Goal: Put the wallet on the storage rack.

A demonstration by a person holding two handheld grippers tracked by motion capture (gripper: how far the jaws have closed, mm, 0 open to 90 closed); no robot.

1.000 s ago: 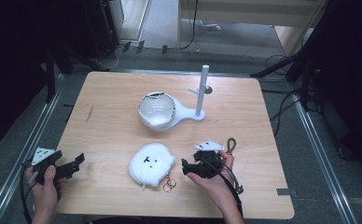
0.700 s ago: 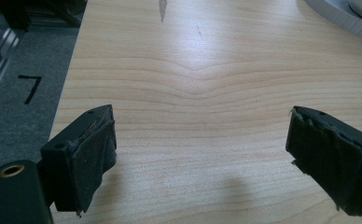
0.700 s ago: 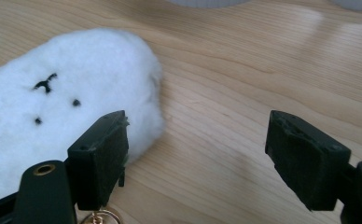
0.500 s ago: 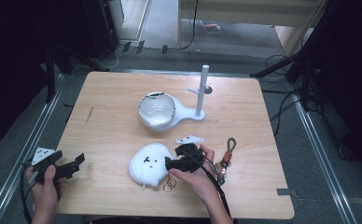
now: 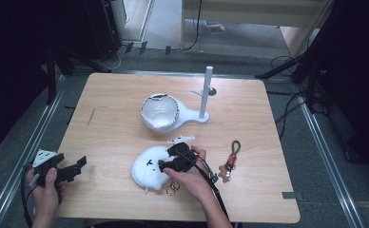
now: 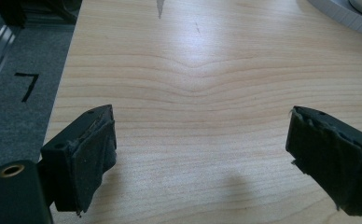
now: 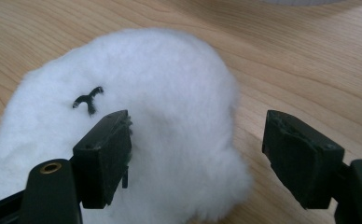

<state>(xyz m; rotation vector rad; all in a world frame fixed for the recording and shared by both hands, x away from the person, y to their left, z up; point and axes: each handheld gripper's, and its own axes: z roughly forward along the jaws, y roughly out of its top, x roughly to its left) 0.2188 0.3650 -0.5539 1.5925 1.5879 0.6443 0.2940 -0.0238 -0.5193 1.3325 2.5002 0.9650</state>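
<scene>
Evenly lit tabletop, dark surroundings, soft shadows.

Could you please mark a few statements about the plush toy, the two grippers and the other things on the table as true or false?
1. The right gripper is over the white plush toy. True; its fingers stand apart around the toy's edge, having just been closing.
2. The left gripper holds the keychain. False; its fingers are open over bare table, and the keychain lies to the right of the person's right hand.
3. The white bowl lies beside the white post stand. True.
4. The plush toy sits inside the bowl. False; it lies on the table, nearer the person.
</scene>
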